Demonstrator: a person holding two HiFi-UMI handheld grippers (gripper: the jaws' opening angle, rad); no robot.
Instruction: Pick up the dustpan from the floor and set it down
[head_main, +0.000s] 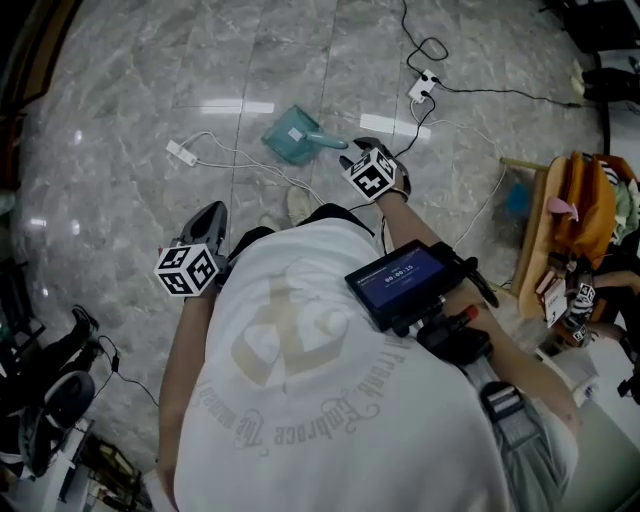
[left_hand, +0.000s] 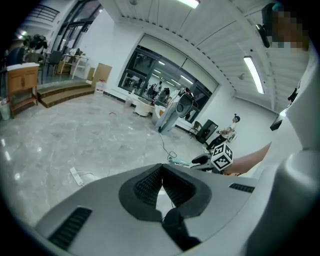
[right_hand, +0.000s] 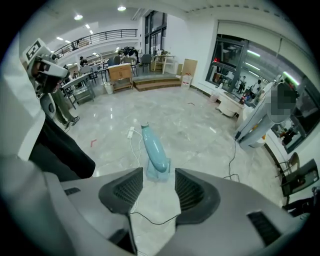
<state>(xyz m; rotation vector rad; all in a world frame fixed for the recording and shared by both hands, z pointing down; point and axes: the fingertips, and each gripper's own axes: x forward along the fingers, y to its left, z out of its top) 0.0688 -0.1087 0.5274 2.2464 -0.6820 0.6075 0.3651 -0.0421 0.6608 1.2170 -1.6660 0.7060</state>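
The teal dustpan (head_main: 292, 135) lies flat on the grey marble floor, its handle (head_main: 327, 140) pointing right toward my right gripper (head_main: 360, 150). That gripper hovers just off the handle's end with its jaws open and nothing between them. In the right gripper view the dustpan (right_hand: 156, 155) rests on the floor beyond the open right gripper (right_hand: 159, 187), apart from both pads. My left gripper (head_main: 210, 216) hangs at the person's left side, well short of the dustpan. In the left gripper view the left gripper (left_hand: 161, 176) has its pads meeting, holding nothing.
A white power strip (head_main: 182, 152) with its cable lies left of the dustpan. A second strip (head_main: 422, 88) and black cords run at the upper right. A wooden rack (head_main: 556, 230) with bags stands at the right. The person's shoe (head_main: 298, 205) is just below the dustpan.
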